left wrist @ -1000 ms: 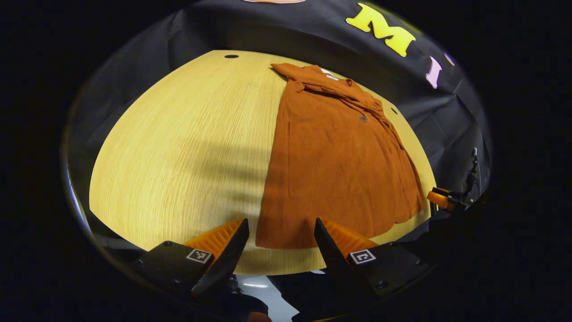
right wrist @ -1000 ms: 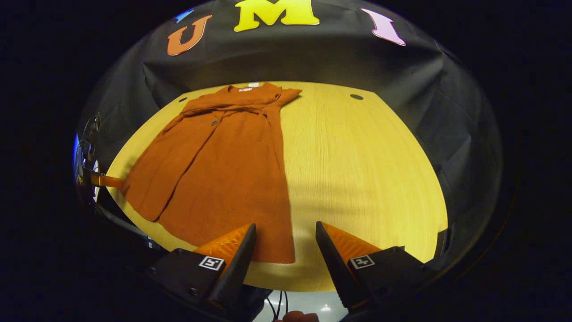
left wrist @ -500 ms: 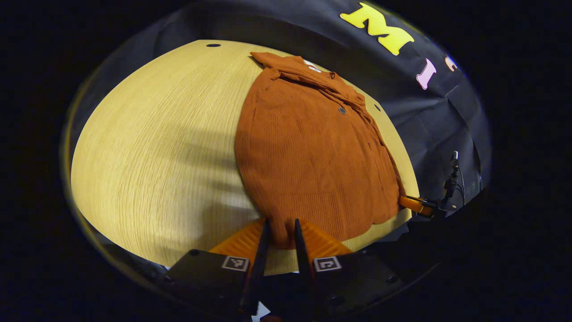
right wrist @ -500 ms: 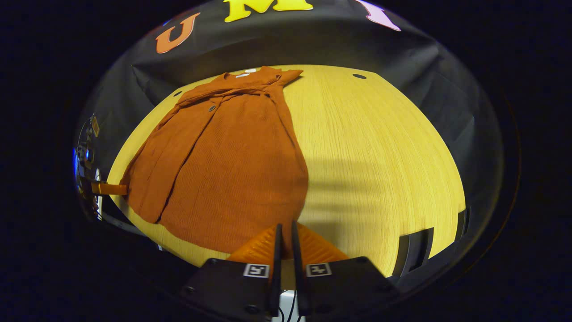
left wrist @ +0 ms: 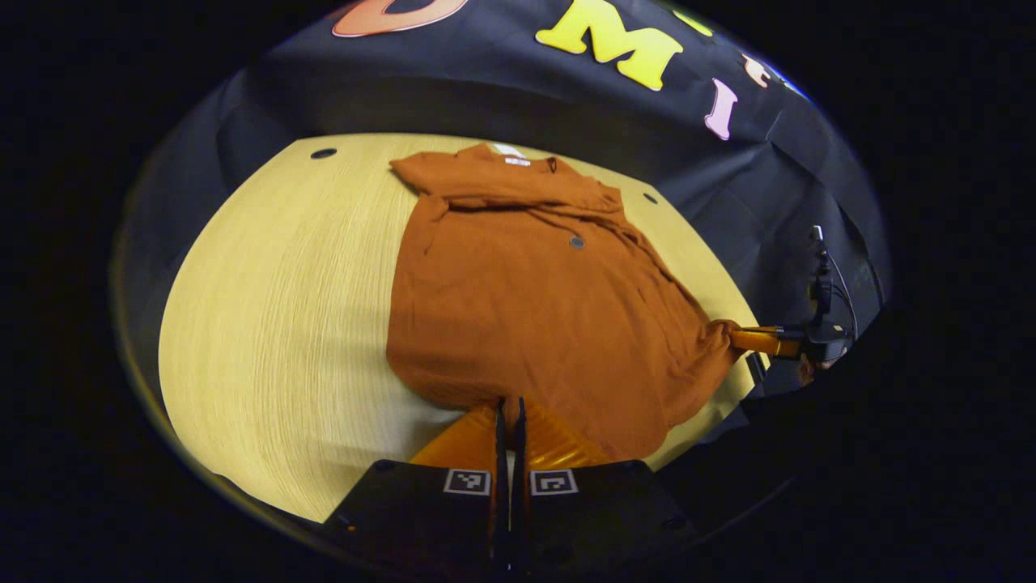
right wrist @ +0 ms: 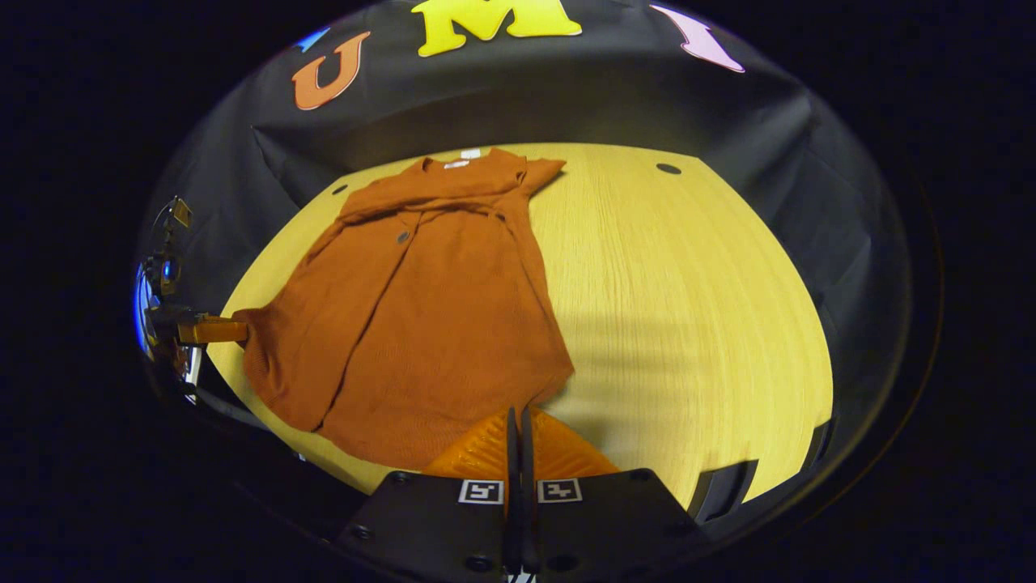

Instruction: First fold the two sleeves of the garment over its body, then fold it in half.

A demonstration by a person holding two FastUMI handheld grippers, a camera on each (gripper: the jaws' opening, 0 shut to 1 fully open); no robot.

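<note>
Half-fold in hand (sleeves already folded over the body).
Both grippers, left gripper point(left wrist: 508, 417) and right gripper point(right wrist: 520, 425), pinch the rust dress's point(left wrist: 526, 308) hem corners; next, carry them toward the collar point(right wrist: 457, 166).

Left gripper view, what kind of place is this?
Probably a recording booth, not a home: black cloth wall behind a bare wooden table, with one rust-orange garment pinched by handheld grippers.

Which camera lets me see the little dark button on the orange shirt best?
The left gripper view: the button sits near the middle of the shirt, larger and clear against the cloth. In the right gripper view the button also shows, but smaller and farther off to the side.
</note>
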